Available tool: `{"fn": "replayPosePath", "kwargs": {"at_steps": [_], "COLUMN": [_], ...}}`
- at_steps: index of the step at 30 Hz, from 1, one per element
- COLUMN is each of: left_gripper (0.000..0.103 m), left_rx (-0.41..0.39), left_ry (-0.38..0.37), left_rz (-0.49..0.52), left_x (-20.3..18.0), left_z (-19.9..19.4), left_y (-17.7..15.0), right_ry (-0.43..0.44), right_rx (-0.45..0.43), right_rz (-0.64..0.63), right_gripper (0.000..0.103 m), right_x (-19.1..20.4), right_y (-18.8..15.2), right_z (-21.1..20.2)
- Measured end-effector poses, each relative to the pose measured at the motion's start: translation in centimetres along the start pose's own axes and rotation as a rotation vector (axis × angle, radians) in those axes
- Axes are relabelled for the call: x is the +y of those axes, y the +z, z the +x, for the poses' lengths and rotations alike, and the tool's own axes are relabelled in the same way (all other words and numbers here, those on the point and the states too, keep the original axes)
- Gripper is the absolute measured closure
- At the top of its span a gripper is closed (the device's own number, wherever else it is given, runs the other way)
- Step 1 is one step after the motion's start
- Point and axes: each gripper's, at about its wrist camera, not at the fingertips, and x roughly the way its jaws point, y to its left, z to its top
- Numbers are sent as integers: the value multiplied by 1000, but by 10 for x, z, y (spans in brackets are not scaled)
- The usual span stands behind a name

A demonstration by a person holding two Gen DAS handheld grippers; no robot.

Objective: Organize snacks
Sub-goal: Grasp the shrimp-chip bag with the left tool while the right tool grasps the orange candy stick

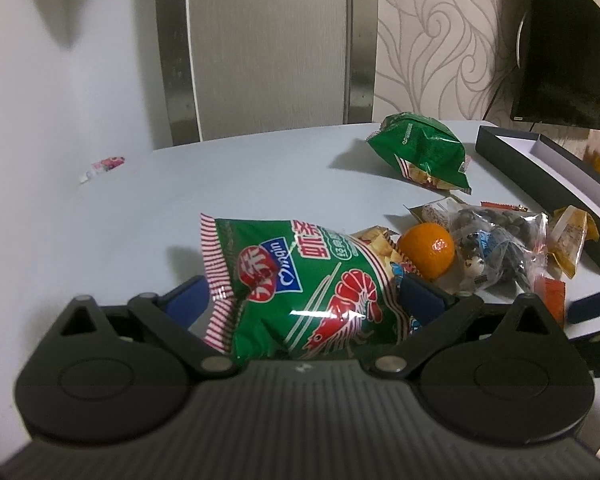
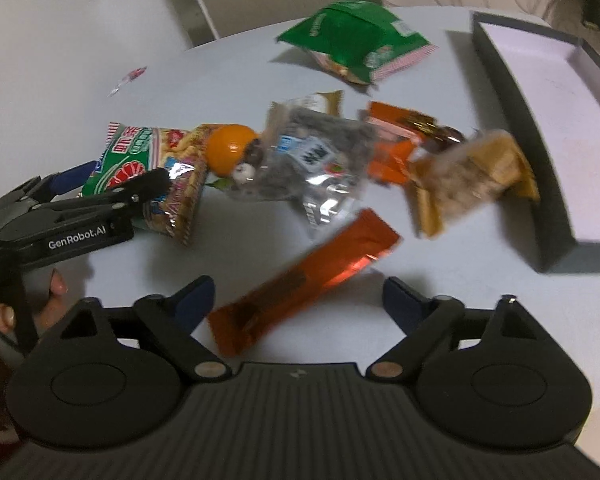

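Left gripper (image 1: 300, 300): jaws closed on green crinkly shrimp-cracker bag (image 1: 300, 280), lifted at one end, presumably for transfer.

Right gripper (image 2: 296, 300): jaws wide, astride long orange foil sachet (image 2: 304, 280) lying flat on pale bench (image 2: 220, 80); pads not yet pressing, likely lining up a pick.

Shallow dark rectangular box with white interior (image 2: 540, 92): at 2 o'clock, empty, probable destination.

Loose snack pile with round orange fruit (image 2: 230, 152): at 12 o'clock, unsorted.

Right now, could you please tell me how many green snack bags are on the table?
2. One green shrimp-chip bag lies between the left hand-held gripper's fingers; the other green bag lies at the table's far side. Others may be hidden.
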Motion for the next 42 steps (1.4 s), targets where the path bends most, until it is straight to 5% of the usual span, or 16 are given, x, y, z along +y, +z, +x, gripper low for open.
{"fn": "replayPosePath", "kwargs": {"at_steps": [13, 16, 18, 29, 37, 40, 42], "left_gripper": [0, 0, 0, 0, 0, 1, 2], "left_rx": [-14, -28, 5, 52, 51, 45, 40], "left_ry": [24, 19, 33, 17, -7, -21, -28], "left_rz": [28, 14, 5, -30, 9, 12, 20], "left_x": [-1, 2, 1, 5, 6, 7, 6], "left_z": [-8, -11, -6, -2, -2, -1, 0], "left_y": [8, 12, 12, 5, 6, 7, 7], "right_ry": [-69, -36, -18, -2, -135, -142, -159], "right_rx": [-22, -10, 16, -46, -26, -51, -51], "right_rz": [-38, 28, 86, 145, -211, -126, -98], "right_gripper": [17, 13, 1, 0, 0, 0, 16], "right_x": [12, 7, 2, 0, 51, 41, 37], "right_y": [-5, -9, -13, -13, -14, -11, -4], "right_z": [0, -7, -6, -3, 22, 20, 19]}}
